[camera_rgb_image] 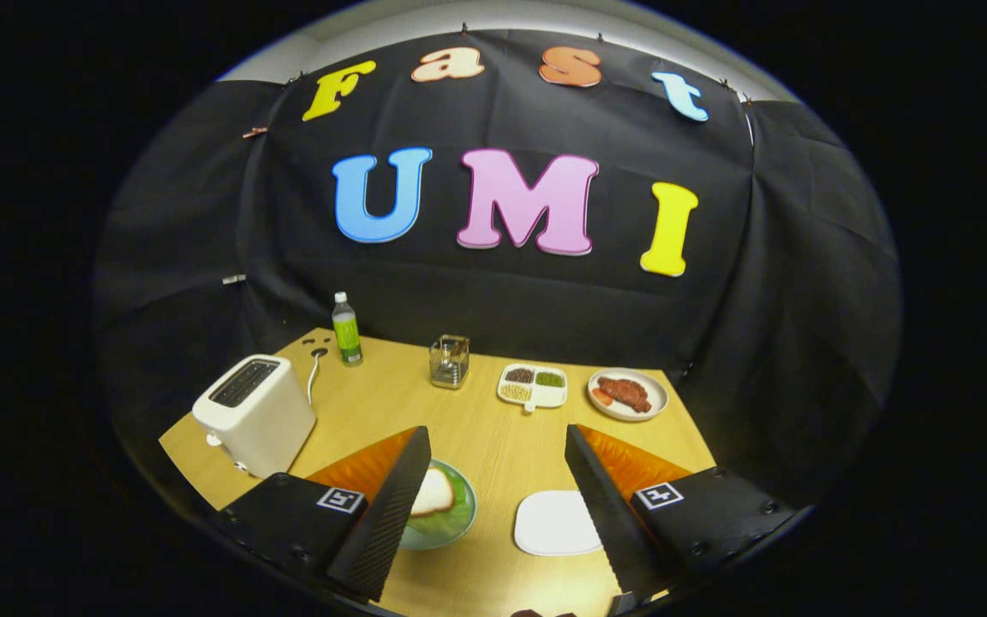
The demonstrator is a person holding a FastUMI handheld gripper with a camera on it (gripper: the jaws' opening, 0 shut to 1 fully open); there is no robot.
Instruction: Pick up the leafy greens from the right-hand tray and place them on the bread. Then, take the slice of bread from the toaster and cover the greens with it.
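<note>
Tool [493,480] spread wide, empty — left finger [386,514] partly hides bread [433,493] on green plate [451,527]; toaster [254,411] beyond.

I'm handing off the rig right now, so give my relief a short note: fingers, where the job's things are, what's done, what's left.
Gripper: fingers open, empty, above the table.
Green plate beside the left finger: bread slice lying on leafy greens, so the sandwich looks covered.
White tray by the right finger holds no greens.
Toaster beyond the left finger: slots look dark, cannot tell if bread remains.
Left: likely nothing; check the stack.
</note>
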